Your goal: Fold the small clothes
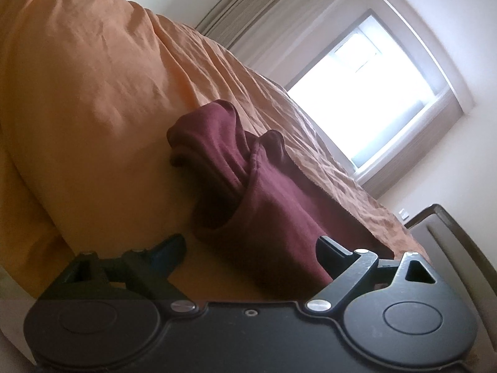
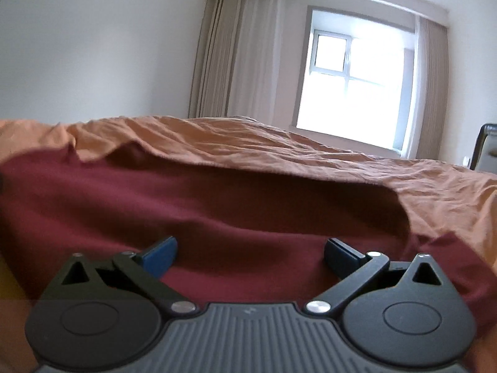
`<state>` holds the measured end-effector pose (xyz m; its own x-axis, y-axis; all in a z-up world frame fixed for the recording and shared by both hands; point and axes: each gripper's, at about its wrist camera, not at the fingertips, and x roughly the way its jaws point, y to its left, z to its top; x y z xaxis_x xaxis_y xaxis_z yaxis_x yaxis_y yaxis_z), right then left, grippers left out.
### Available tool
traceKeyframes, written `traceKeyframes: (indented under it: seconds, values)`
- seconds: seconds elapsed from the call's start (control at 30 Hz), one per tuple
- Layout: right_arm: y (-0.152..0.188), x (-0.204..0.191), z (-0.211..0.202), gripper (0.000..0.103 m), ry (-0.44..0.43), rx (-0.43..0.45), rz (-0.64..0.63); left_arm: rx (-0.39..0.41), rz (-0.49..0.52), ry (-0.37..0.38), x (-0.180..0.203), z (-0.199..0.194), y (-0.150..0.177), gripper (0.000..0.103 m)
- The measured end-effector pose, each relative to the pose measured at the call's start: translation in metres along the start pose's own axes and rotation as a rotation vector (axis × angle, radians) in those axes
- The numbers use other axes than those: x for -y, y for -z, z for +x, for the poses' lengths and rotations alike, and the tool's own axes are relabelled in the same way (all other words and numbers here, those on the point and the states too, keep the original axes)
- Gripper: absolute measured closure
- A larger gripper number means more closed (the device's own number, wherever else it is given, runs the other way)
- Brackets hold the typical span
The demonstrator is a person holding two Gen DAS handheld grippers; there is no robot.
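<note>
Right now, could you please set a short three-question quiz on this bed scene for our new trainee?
1. True or false: the left gripper is shut on the maroon garment.
2. What colour is the bedsheet under the garment?
3. The right gripper is: A) open over the garment, B) shut on a curtain, C) out of view.

Key: 1 false, it is open; 2 orange; 3 A.
</note>
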<state>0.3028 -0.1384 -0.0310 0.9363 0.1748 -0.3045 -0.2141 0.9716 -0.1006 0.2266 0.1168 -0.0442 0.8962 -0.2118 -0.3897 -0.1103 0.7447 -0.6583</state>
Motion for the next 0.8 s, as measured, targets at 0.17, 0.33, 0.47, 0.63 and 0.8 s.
traceKeyframes:
  seconds: [0.17, 0.33, 0.47, 0.63, 0.8]
  values:
    - [0.013, 0.006, -0.002, 0.000, -0.023, 0.052, 0.048, 0.051, -0.048, 0.019, -0.001, 0.002, 0.009, 0.007]
    - [0.018, 0.015, 0.003, 0.000, -0.056, 0.060, 0.091, 0.102, -0.107, 0.020, -0.008, 0.008, 0.012, 0.007]
    - [0.020, 0.020, 0.003, 0.000, -0.071, 0.059, 0.117, 0.110, -0.118, 0.013, -0.011, 0.010, 0.011, 0.009]
    - [0.022, 0.018, 0.001, 0.000, -0.063, 0.067, 0.110, 0.112, -0.128, 0.023, -0.014, 0.008, 0.013, 0.009]
    - [0.022, 0.018, 0.000, 0.000, -0.061, 0.071, 0.110, 0.129, -0.161, 0.052, -0.021, 0.007, 0.014, 0.007]
